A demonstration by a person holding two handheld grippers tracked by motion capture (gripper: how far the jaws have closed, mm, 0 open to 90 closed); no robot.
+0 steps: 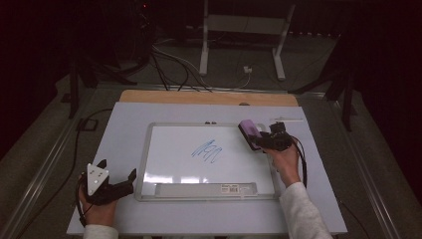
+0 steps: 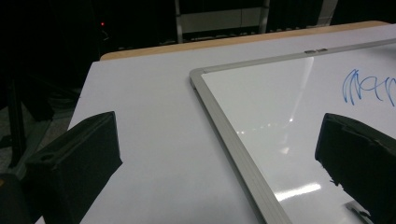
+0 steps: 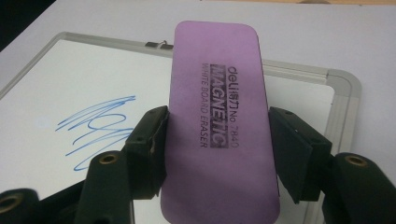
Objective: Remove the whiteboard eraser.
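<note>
The left gripper (image 1: pixel 118 180) rests on the bare white counter (image 1: pixel 124 129) at the near left corner, just outside the left frame edge of the rectangular whiteboard with the silver metal frame (image 1: pixel 145 149). Its jaws stand wide open with nothing between them. In the left gripper view one jaw lies over bare counter and the other over the board surface, with the frame rail running between them. Open counter extends to the left and far side of this gripper up to the counter's edge.

The whiteboard lies flat in the middle of the counter, its long sides parallel to the near edge. A strip of free counter surrounds it on all four sides. A blue marker scribble (image 1: pixel 207 151) sits near the centre of the writing surface, with clear white surface around it. A grey tray strip with a label (image 1: pixel 206 188) runs along the near frame edge.

The right gripper (image 1: pixel 260 141) is held over the far right corner of the whiteboard. Its jaws are partly closed and clamp the long sides of the flat purple rectangular whiteboard eraser with rounded corners (image 3: pixel 217 121). The eraser's top face carries dark print reading "MAGNETIC WHITE BOARD ERASER". In the right gripper view the eraser points toward the far frame rail, with the scribble to its left, apart from it.
</note>
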